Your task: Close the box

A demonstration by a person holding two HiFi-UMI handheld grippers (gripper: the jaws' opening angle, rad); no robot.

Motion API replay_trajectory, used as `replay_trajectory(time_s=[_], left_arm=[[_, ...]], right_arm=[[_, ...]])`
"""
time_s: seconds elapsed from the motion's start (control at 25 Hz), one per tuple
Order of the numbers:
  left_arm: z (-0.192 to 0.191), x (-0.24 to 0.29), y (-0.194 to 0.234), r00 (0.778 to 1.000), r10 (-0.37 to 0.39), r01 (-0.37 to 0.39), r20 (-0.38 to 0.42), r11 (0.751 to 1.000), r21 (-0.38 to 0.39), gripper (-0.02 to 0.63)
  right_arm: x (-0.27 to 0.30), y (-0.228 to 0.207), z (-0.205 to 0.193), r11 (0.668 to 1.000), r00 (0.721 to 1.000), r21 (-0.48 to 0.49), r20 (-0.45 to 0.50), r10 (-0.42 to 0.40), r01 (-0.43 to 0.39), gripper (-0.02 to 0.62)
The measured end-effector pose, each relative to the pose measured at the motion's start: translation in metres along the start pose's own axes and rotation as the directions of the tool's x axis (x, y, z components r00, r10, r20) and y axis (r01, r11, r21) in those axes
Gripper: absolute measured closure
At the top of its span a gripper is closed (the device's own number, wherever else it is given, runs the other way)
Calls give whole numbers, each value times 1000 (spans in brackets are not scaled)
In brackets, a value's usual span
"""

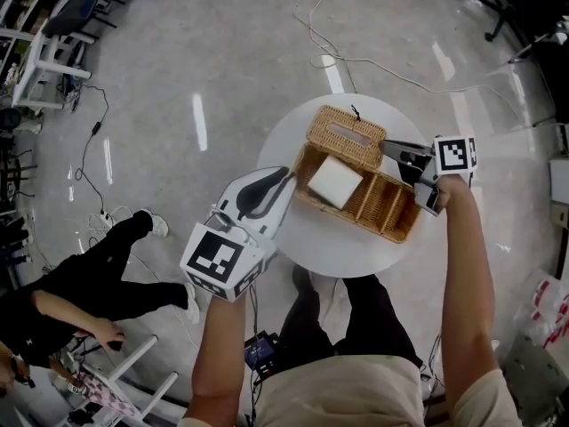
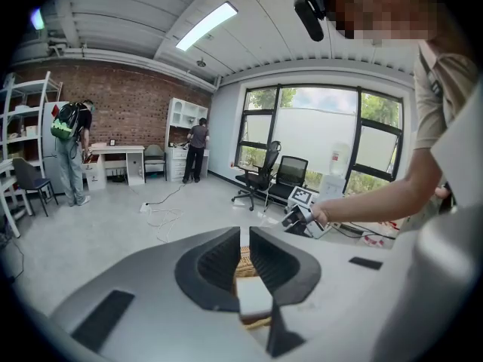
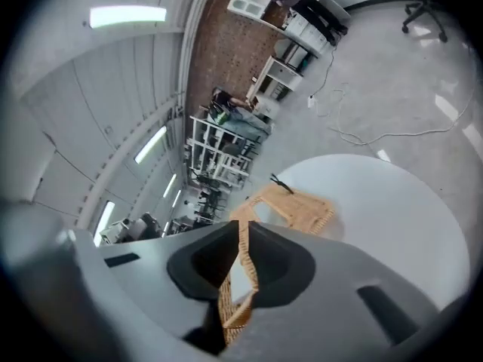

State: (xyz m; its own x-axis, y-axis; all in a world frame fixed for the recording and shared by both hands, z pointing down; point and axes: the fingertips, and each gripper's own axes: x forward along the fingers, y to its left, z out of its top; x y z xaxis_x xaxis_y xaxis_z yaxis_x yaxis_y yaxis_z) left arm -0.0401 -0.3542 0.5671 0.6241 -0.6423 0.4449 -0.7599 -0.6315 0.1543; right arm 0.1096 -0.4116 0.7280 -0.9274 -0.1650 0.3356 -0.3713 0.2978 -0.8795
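Observation:
A wicker box (image 1: pixel 397 223) stands on a round white table (image 1: pixel 331 249). Its slotted lid (image 1: pixel 345 135) is raised at the far side. A white block (image 1: pixel 334 181) lies in the box's left compartment. My right gripper (image 1: pixel 385 148) reaches in from the right and is shut on a wicker edge of the lid (image 3: pixel 243 256), which runs up between its jaws; the lid's slotted top (image 3: pixel 293 207) shows beyond. My left gripper (image 1: pixel 286 179) is at the box's left end with its jaws nearly together. Through their slit, wicker and the white block (image 2: pixel 253 297) show; a pinch on the rim does not show.
The table's edge curves close around the box. Cables (image 1: pixel 356 53) trail over the grey floor behind it. A person in black (image 1: pixel 89 283) sits at the lower left by a white frame (image 1: pixel 124 376). A white shelf (image 1: pixel 36 43) and an office chair (image 1: pixel 498 7) stand further off.

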Motion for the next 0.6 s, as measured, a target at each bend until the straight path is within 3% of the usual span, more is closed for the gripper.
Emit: replay_trajectory(time_s=[0.08,0.16,0.24,0.44,0.6], left_arm=[[6,-2,0,1000,9,-9,-5,1000,0,571],[7,-5,1,1000,8,-8,4,1000,3,571],[6,-6,3,1000,8,-8,12,1000,5,571],[1,-8,5,1000,15,-15,-1,1000,-10,571],[0,-9,8,1000,22,-22,-7,1000,-17,571]], right_arm=[[1,5,1,999,999,-21,-25,-31,31,539],[-3,-18,-14,985,977,-27,-124,-171,169,474],[-3,-37,-27,975,956,0,-194,-219,223,411],[9,-46,-35,972,979,202,-189,-80,119,382],[7,-45,-32,968,982,232,-182,-50,92,427]])
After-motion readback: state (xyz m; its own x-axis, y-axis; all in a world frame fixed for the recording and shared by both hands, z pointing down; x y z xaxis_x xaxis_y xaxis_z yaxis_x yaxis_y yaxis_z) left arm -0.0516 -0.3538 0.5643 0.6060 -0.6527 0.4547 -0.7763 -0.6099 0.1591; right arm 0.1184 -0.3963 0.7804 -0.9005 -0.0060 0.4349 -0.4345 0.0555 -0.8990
